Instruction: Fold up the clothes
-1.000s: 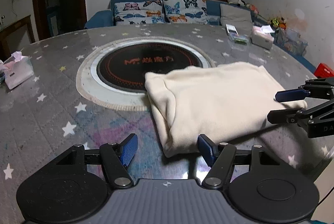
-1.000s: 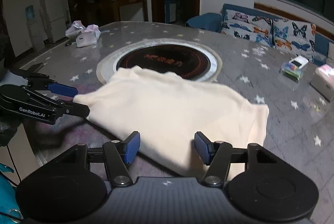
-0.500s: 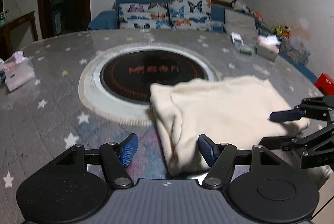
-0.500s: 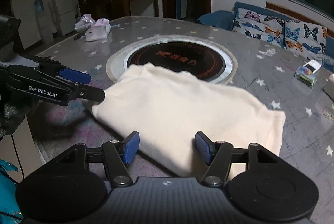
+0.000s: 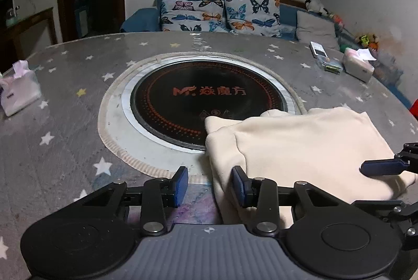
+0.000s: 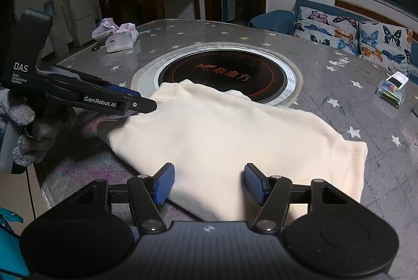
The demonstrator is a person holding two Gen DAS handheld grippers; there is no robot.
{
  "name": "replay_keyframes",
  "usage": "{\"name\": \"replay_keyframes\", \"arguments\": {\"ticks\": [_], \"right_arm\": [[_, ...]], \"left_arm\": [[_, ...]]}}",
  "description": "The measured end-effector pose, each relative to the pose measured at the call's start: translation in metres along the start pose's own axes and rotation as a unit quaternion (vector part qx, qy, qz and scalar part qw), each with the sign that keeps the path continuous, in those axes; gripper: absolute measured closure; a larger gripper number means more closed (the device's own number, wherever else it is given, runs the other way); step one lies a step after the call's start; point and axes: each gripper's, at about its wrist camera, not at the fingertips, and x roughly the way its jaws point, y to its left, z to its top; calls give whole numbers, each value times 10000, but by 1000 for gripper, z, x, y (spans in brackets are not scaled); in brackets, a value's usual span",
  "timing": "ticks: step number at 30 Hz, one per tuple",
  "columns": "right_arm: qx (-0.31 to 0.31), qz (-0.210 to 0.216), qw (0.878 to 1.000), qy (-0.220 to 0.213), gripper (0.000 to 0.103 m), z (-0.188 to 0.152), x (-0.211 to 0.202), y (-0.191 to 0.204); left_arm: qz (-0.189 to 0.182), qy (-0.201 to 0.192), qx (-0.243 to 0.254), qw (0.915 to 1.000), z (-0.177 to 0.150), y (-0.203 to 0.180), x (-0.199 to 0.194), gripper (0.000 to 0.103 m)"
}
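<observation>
On the near edge of the star-patterned table (image 5: 65, 102), the folded cream garment (image 6: 222, 139) lies flat, its far corner lapping over the rim of the black induction hob (image 5: 203, 102) set in the table's centre. In your left wrist view the cloth sits from 12 to 3 o'clock of your left gripper (image 5: 210, 184): its thick folded edge runs down between the two blue pads, closer to the right-hand one, and those pads stand spread apart with nothing pinched. Whether the pad touches the cloth, you can't tell from here. In your right wrist view your right gripper (image 6: 209, 183) is also spread wide, and the garment's near hem passes right between its fingers, filling everything from 10 to 2 o'clock. Neither pad is clamped on the fabric. Look at 9 o'clock in that view: the left tool comes in with its tip at the garment's left corner, your gloved hand (image 6: 26, 133) behind it. Further out, a tissue pack (image 5: 18, 94) sits at 10 o'clock in the left view, a white tissue box (image 5: 358, 65) at 2 o'clock, and butterfly cushions (image 5: 222, 15) line the sofa at 12.
</observation>
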Motion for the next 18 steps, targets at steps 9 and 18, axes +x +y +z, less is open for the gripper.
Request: {"name": "replay_keyframes", "arguments": {"ticks": [9,18], "right_arm": [[-301,67,9995,-54,43,6,-4,16],[-1036,437,9937,-10,43,14,2,57]], "left_arm": [[78,-56,-133,9999,2,8,-6,59],[15,44,-590,9982,4,27,-17,50]]}}
